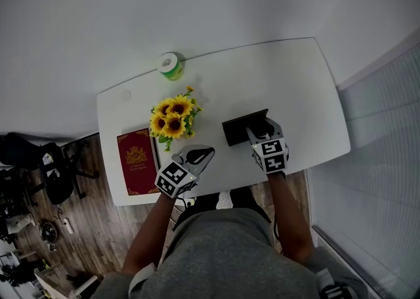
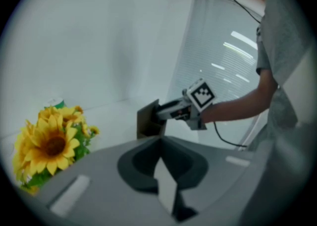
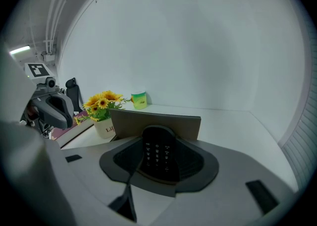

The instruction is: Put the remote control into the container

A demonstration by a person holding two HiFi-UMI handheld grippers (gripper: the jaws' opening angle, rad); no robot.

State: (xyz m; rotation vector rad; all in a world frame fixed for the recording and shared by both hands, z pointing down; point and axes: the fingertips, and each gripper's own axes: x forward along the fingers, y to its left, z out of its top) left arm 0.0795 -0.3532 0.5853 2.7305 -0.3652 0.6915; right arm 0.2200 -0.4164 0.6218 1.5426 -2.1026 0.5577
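Note:
A black remote control [image 3: 157,153] with small pale buttons stands between the jaws of my right gripper [image 3: 159,143], which is shut on it. Its far end reaches the near wall of the dark open-topped container [image 3: 190,123]. In the head view the container [image 1: 237,131] sits mid-table, with my right gripper [image 1: 257,135] at its near right corner. My left gripper [image 1: 202,155] hovers over the table's front edge, left of the container, open and holding nothing. From the left gripper view, the right gripper [image 2: 167,113] touches the container [image 2: 147,122].
A pot of sunflowers [image 1: 173,115] stands left of the container. A red book [image 1: 136,160] lies at the table's left end, and a green-and-white roll [image 1: 172,66] sits at the back edge. The white table [image 1: 295,88] meets a wall behind; an office chair [image 1: 52,173] stands on the floor.

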